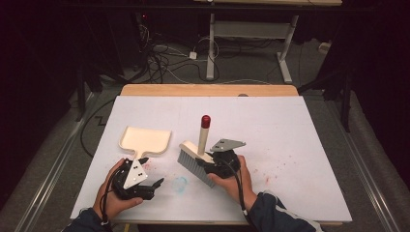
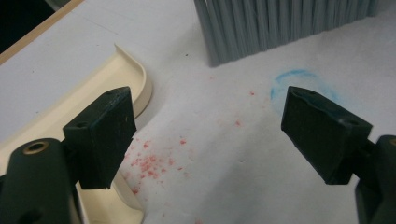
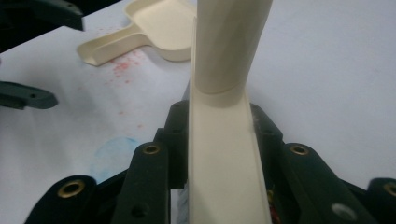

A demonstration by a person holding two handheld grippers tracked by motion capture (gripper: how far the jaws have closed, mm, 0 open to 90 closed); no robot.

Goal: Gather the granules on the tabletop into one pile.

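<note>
the right tool [image 1: 209,166] clamps the brush [image 1: 196,162], dustpan [image 1: 145,140] and red crumbs [image 1: 147,166] beside.

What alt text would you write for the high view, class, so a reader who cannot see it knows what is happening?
On a white table, the right gripper clamps a cream brush with grey bristles and a red-tipped handle. The left gripper rests open beside a cream dustpan, with red crumbs and a blue smudge between them.

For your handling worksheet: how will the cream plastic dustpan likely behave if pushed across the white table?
The cream plastic dustpan looks thin-walled, so probably light and stiff. Lying flat on the white table, it should slide, not tip. Its short handle may let it swivel.
</note>
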